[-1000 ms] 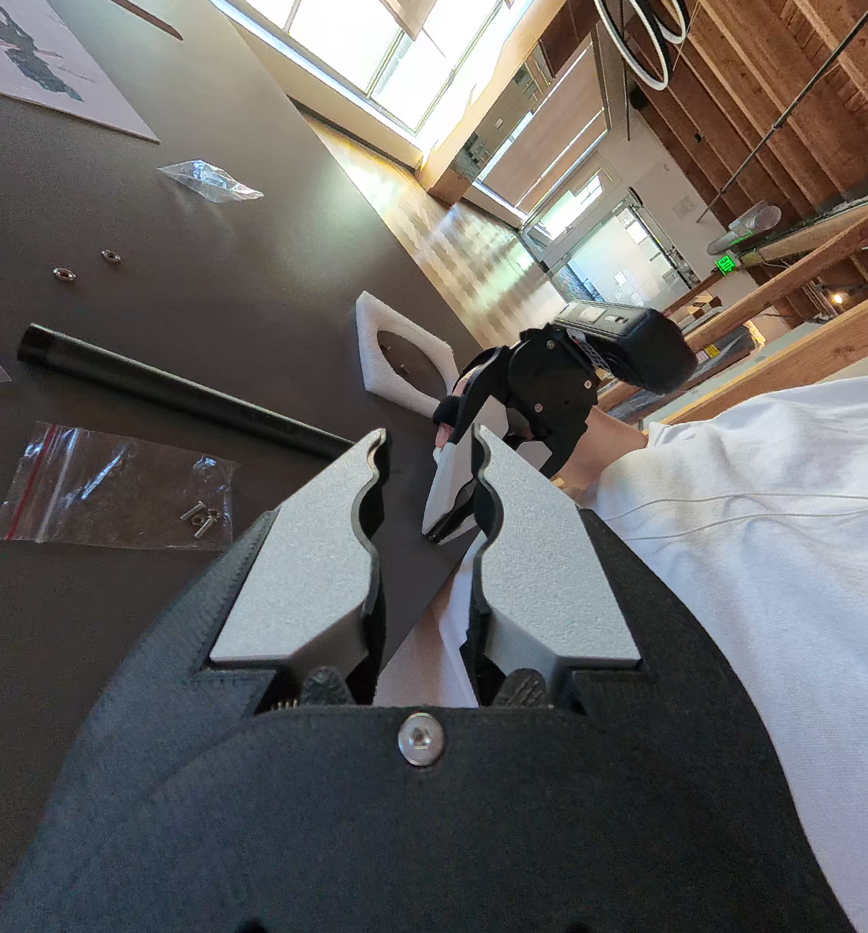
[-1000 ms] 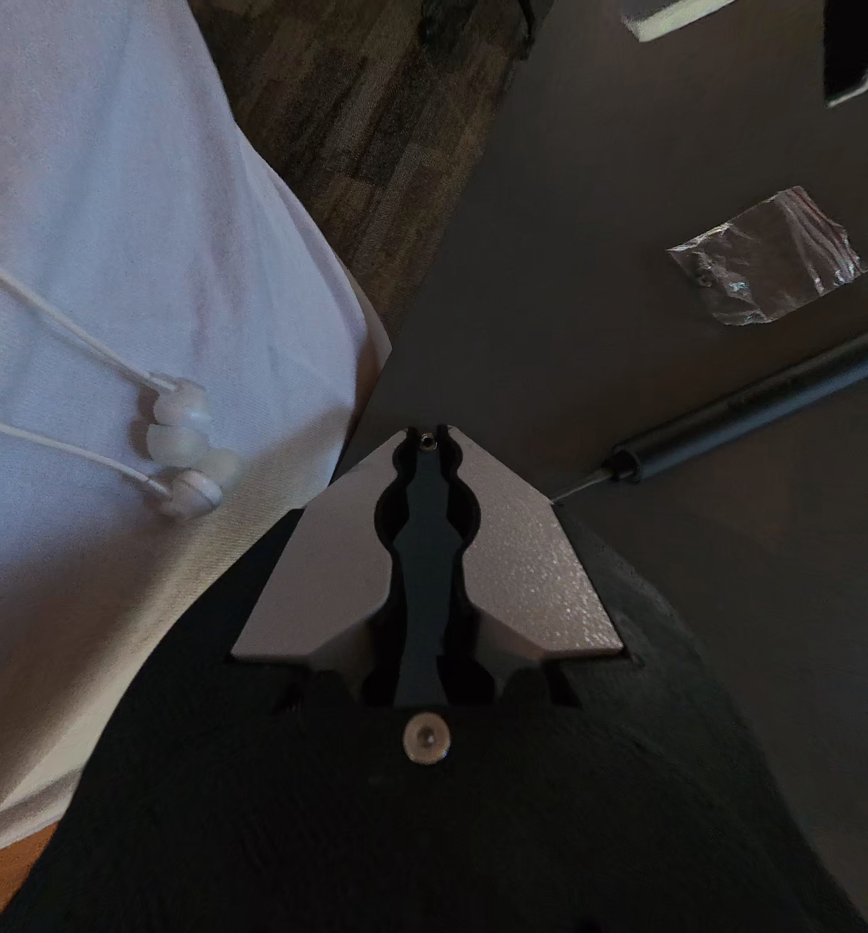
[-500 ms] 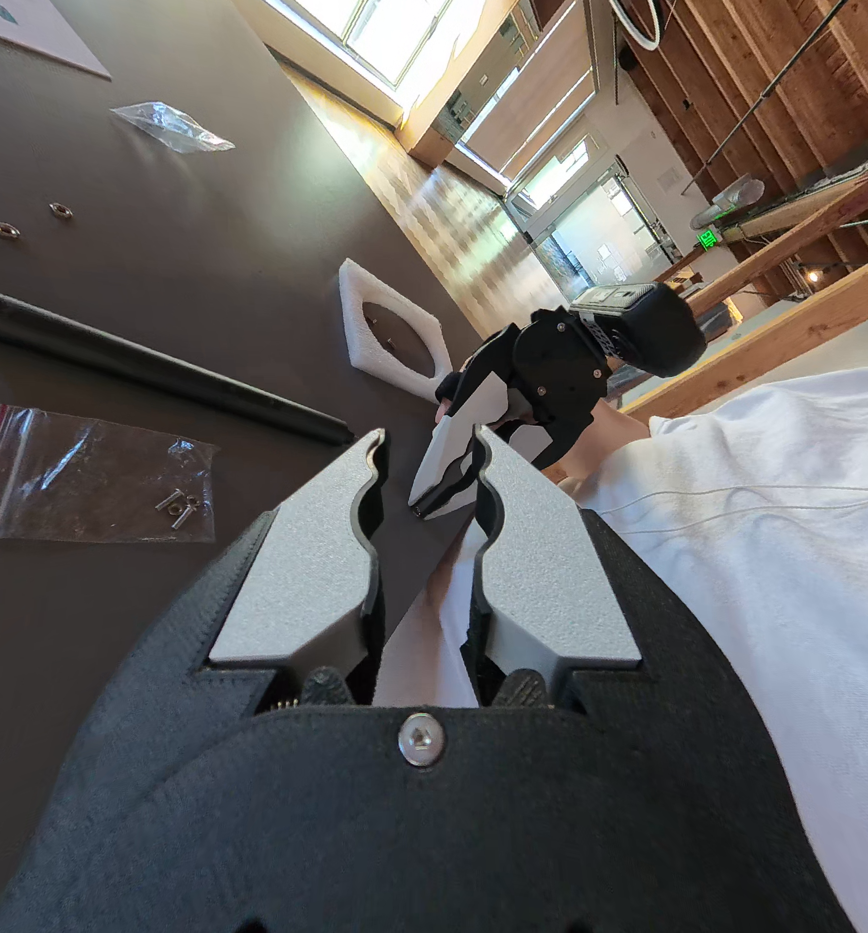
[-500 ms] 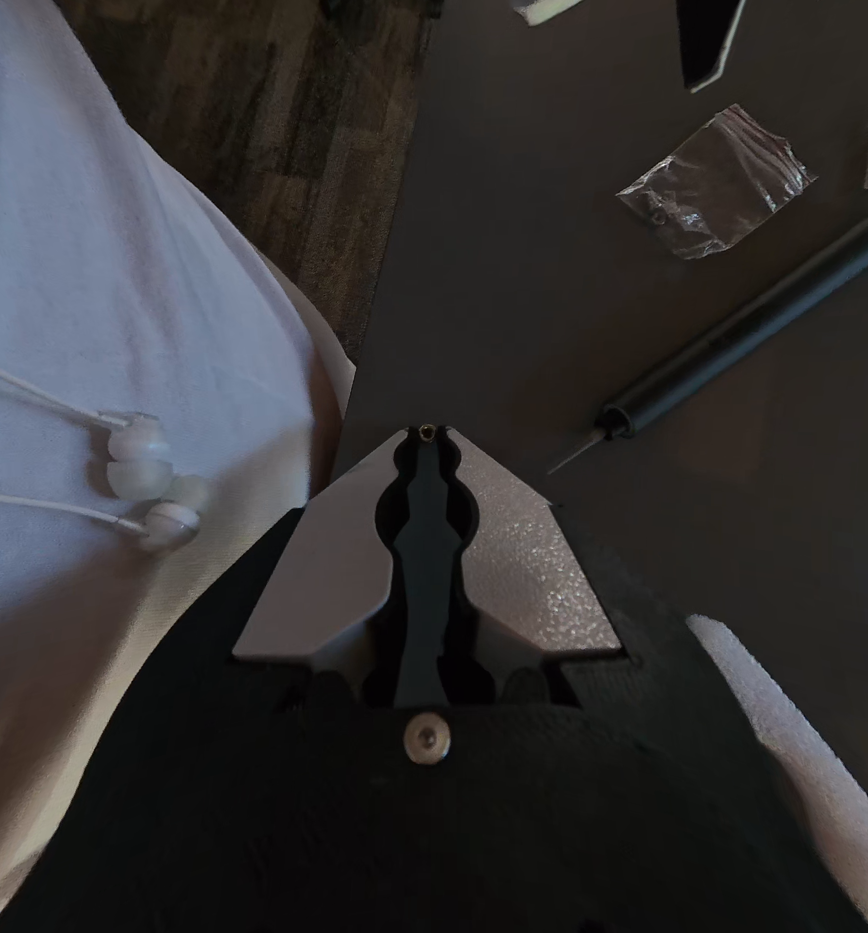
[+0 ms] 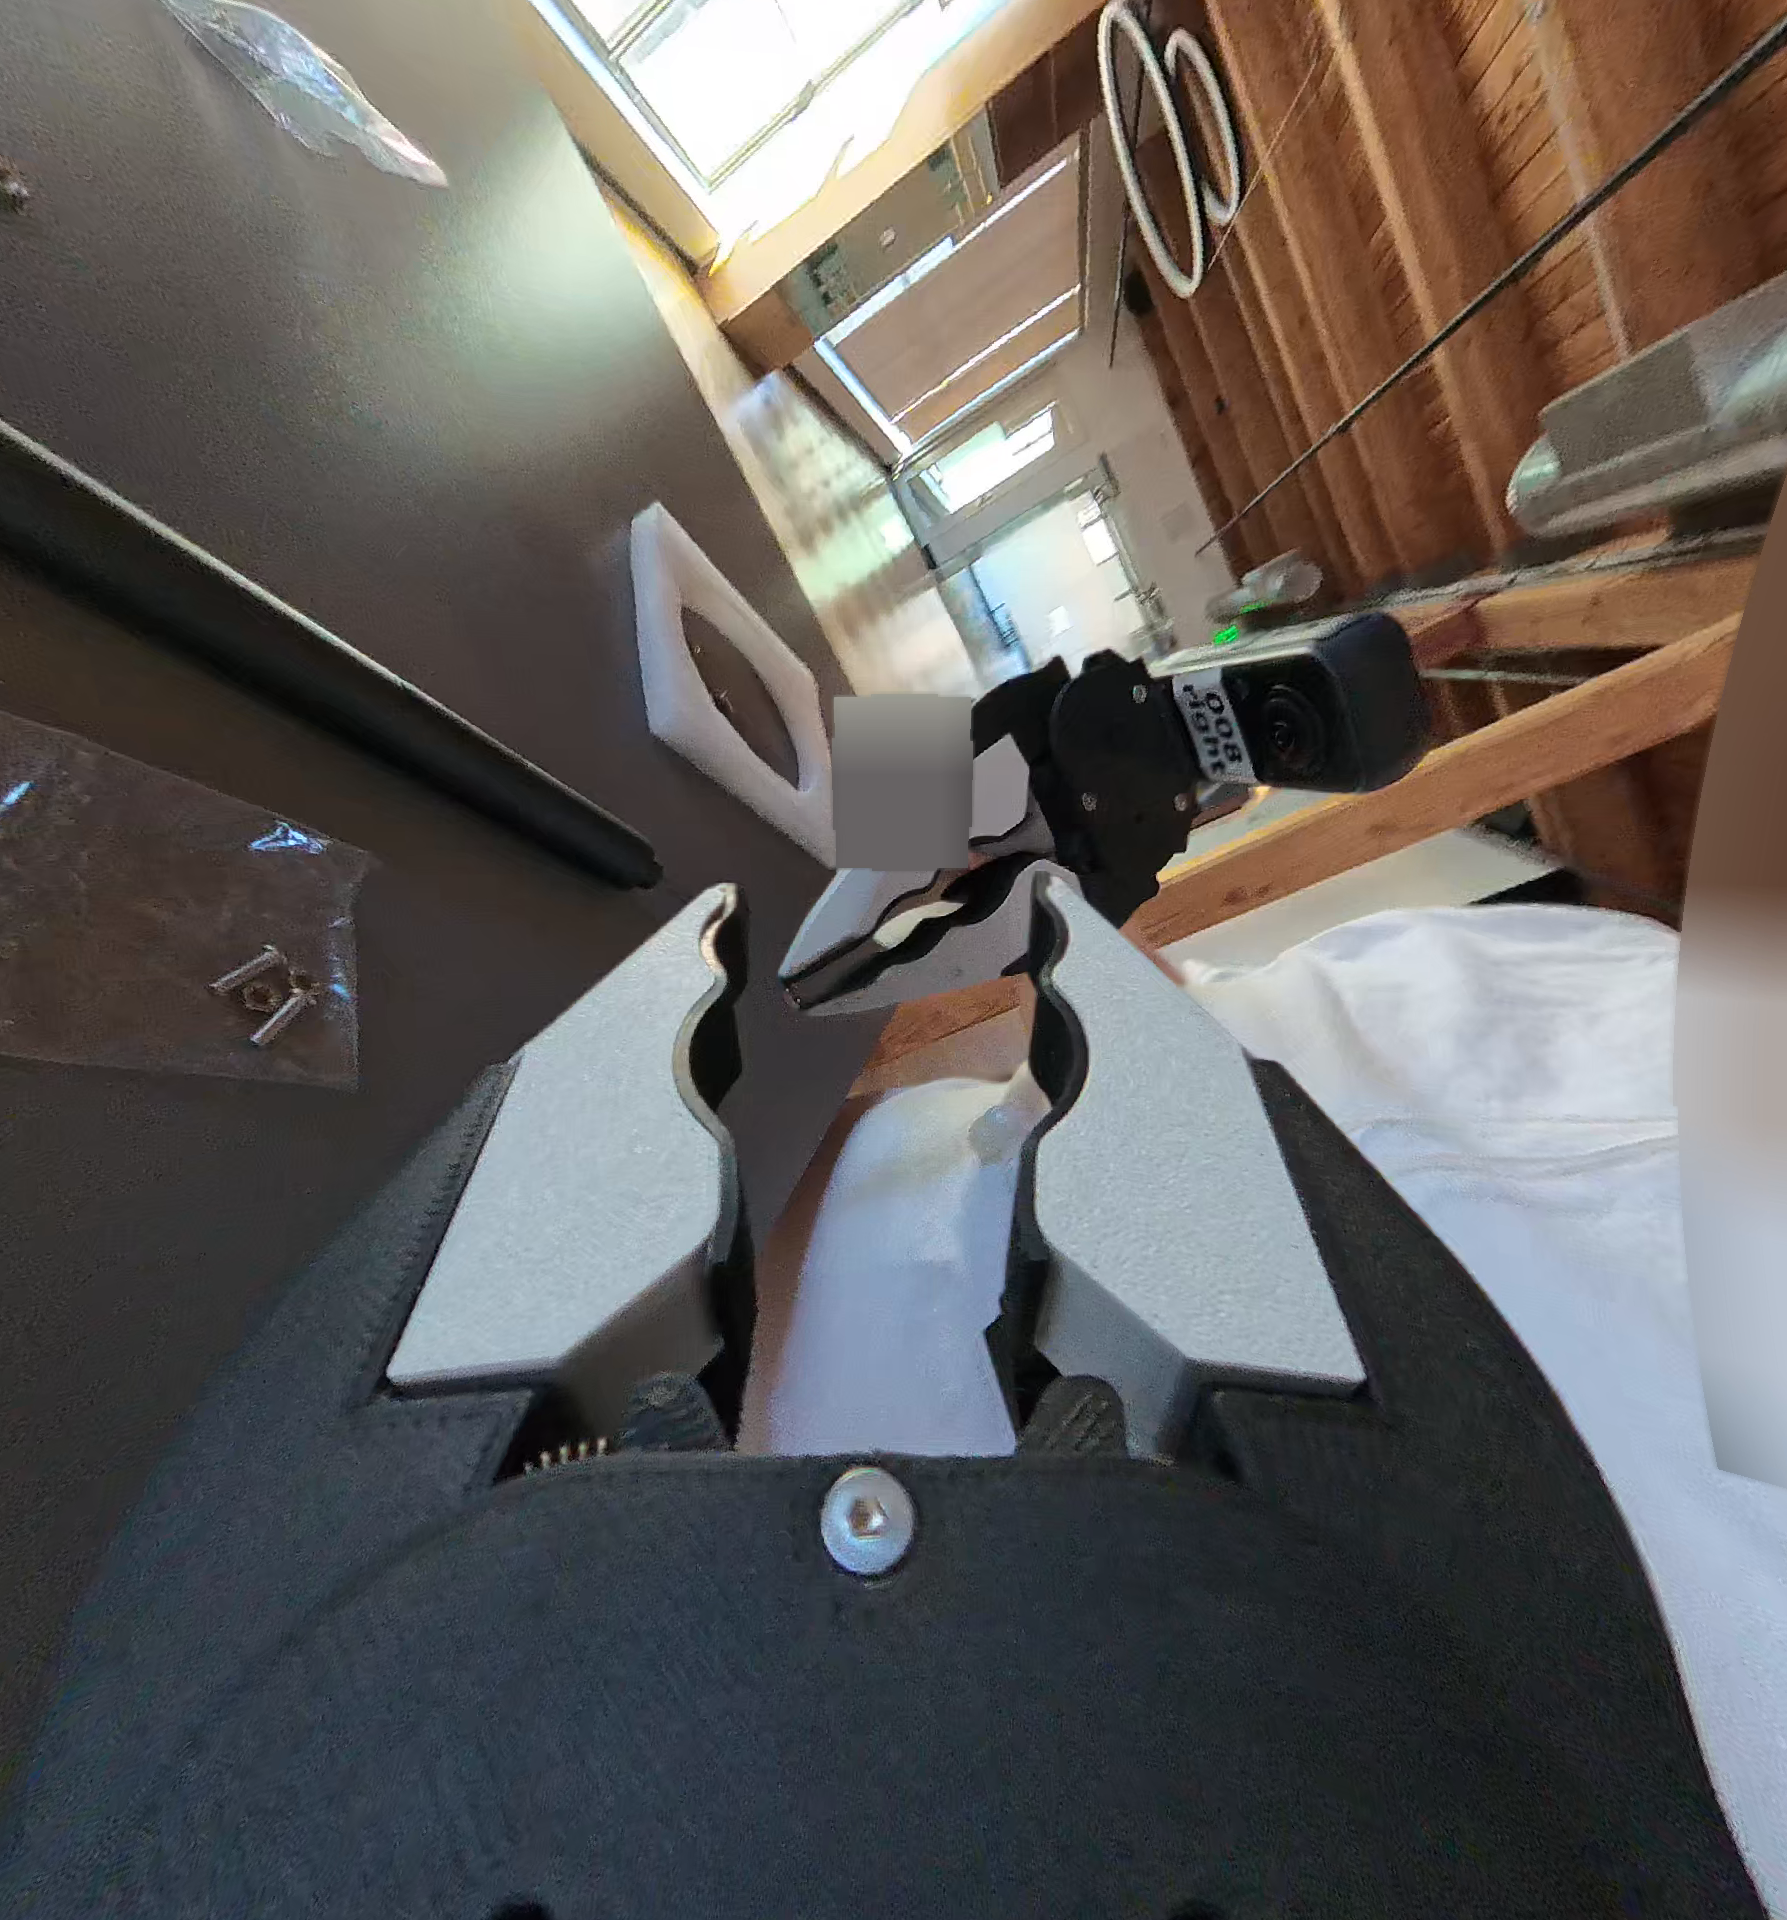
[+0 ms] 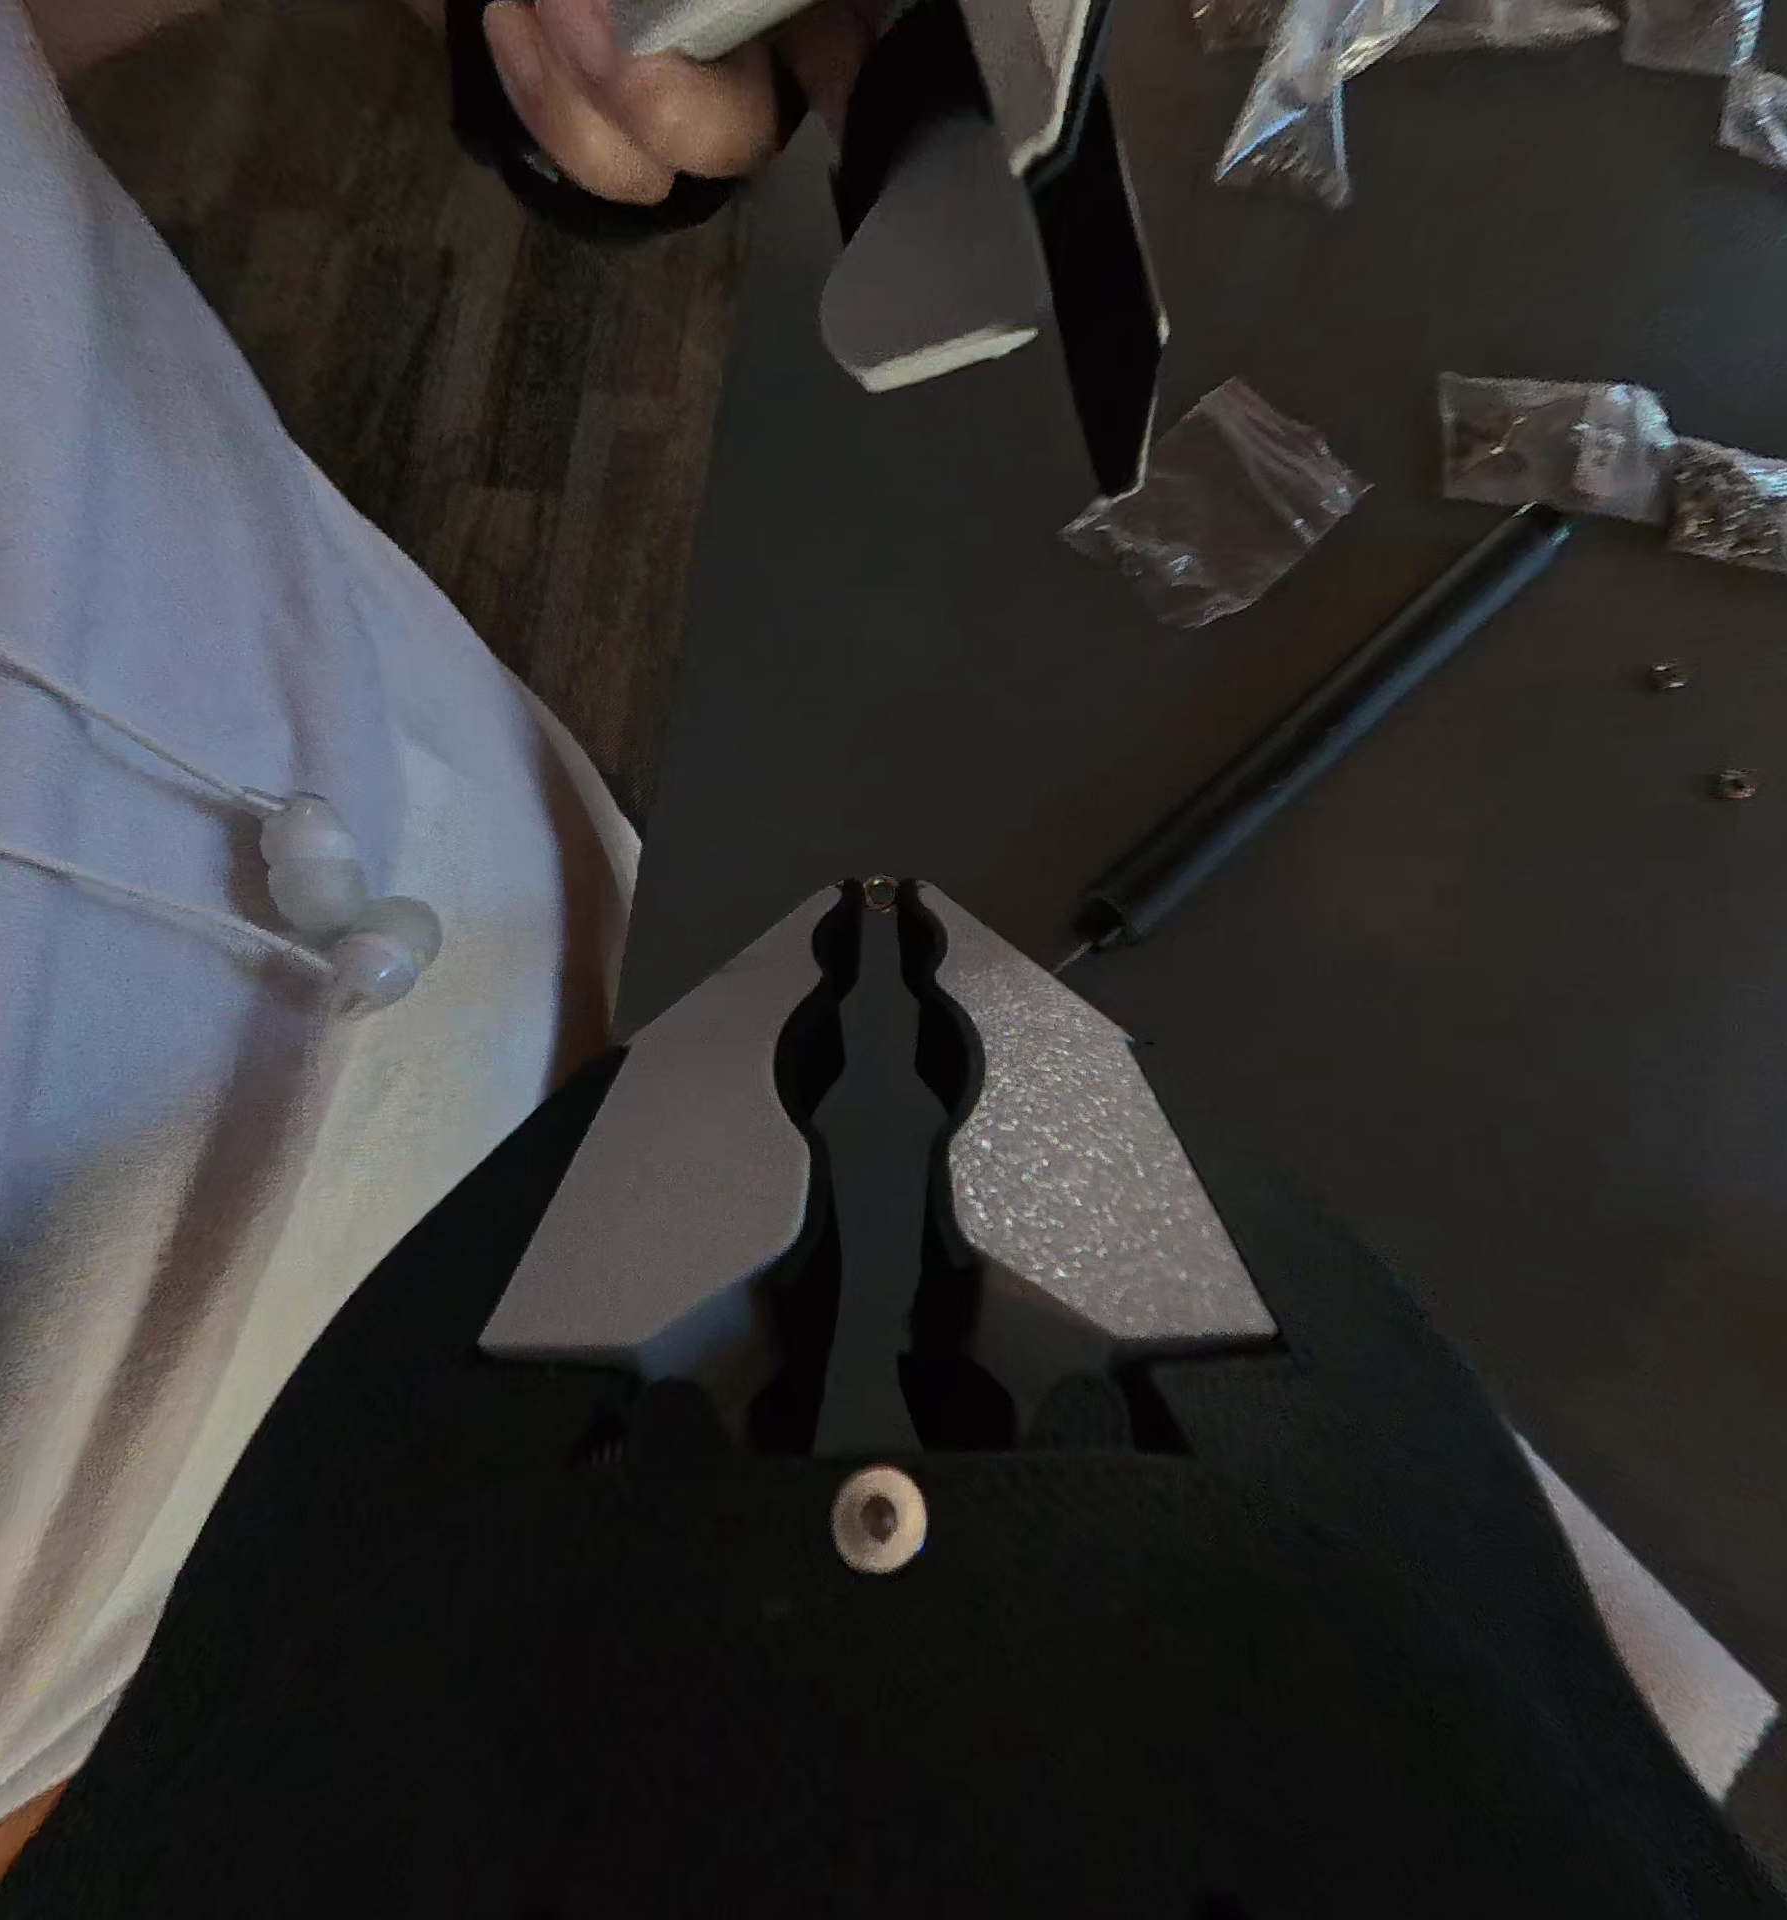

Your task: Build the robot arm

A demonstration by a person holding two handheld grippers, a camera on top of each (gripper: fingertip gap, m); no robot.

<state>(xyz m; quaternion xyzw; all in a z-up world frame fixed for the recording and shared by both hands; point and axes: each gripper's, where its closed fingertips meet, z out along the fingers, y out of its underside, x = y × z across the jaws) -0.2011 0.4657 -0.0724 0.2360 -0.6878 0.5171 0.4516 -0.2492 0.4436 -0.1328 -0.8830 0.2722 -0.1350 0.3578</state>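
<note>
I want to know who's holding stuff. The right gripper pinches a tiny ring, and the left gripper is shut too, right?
Not quite. The right gripper does pinch a tiny metal ring, but the left gripper is open, its jaws wide apart and empty, as the left wrist view shows.

The left wrist view looks along its own fingers from low beside the dark table, tilted toward windows and ceiling, with the other gripper close at frame centre. The right wrist view looks steeply down from close above. Both share the black rod and the foam frame.
</note>
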